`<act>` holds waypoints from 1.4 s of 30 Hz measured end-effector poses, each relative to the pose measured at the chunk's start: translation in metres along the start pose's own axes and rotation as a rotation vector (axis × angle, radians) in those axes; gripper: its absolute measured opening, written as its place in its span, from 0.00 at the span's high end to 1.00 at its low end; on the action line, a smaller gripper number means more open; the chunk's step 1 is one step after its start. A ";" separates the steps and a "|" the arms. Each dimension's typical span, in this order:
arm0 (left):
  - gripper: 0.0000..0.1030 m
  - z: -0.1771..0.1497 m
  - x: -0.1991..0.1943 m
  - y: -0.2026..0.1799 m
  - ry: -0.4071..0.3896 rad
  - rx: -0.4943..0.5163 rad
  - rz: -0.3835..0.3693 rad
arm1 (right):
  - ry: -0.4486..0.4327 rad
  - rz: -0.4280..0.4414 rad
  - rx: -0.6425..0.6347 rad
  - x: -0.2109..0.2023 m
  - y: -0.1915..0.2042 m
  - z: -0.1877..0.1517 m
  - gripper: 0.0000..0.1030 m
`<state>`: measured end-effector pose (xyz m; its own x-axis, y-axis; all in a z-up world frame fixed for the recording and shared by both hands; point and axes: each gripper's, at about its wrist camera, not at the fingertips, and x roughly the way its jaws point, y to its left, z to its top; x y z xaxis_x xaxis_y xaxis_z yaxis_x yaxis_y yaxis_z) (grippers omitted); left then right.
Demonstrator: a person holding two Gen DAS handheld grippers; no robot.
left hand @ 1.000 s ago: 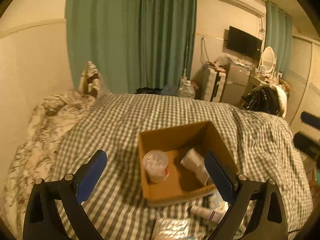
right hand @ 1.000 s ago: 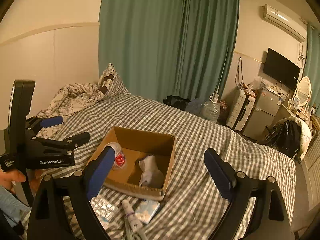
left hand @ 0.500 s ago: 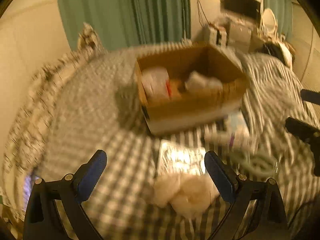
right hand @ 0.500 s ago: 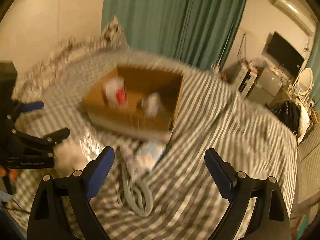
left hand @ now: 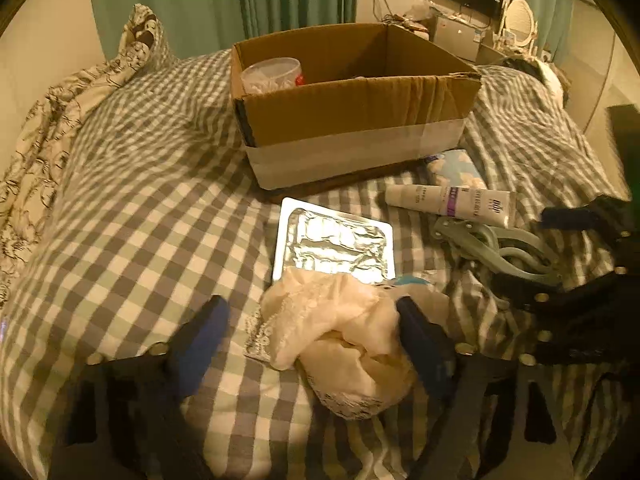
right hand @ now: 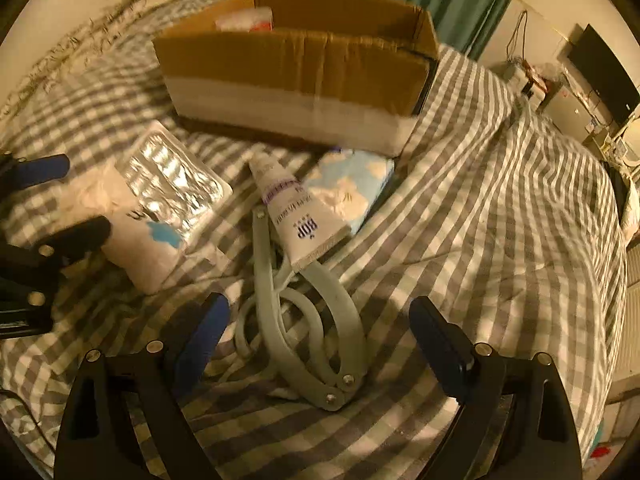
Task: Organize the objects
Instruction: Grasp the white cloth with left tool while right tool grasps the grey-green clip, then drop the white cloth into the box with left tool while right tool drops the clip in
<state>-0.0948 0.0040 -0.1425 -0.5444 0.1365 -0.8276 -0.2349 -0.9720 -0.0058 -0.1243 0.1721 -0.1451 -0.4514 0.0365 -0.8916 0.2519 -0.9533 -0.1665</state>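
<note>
Far left: crumpled patterned quilt on a checked bedspread.

Near left: left gripper, spread wide, straddling a cream cloth bundle. Right fingertip pressed into the bundle's right side, left fingertip well clear on bare bedspread. Bundle off-centre in the gap, toward the right finger; no grip as yet. Cloth overlapping the near edge of a foil blister sheet.

Centre, farther off: open cardboard box, with a plastic cup in its left far corner. Box straight beyond the bundle, so a lift and a carry away from the holder probably needed.

Right of the foil sheet: white tube, cap toward the box, flat end resting on grey tongs. Blue cloud-print packet under the tube, touching the box front.

Near right: right gripper, also wide open, holding nothing, poised over the tongs. Long axis of the tongs running near to far, pivot nearest, roughly in line with the fingers, so a closing pinch would cross the handles.

Left gripper nearer the bundle, right nearer the tongs and tube.
</note>
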 end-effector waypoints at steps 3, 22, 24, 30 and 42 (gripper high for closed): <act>0.46 -0.002 0.001 0.002 0.011 -0.011 -0.054 | 0.031 0.018 0.008 0.007 -0.003 -0.001 0.11; 0.86 -0.006 -0.036 0.007 -0.012 -0.048 -0.115 | -0.024 -0.023 -0.012 -0.020 0.008 -0.006 0.49; 0.87 -0.003 -0.041 0.007 -0.025 -0.049 -0.111 | -0.047 -0.026 -0.022 -0.030 0.009 -0.004 0.49; 0.87 0.007 -0.058 0.003 -0.070 -0.028 -0.095 | -0.097 -0.034 -0.051 -0.056 0.015 -0.009 0.53; 0.87 0.054 -0.074 -0.002 -0.153 -0.008 -0.086 | -0.249 -0.003 -0.055 -0.110 0.009 0.009 0.92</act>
<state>-0.0974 0.0059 -0.0509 -0.6388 0.2461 -0.7290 -0.2799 -0.9569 -0.0778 -0.0801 0.1568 -0.0448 -0.6478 -0.0419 -0.7606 0.2933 -0.9352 -0.1983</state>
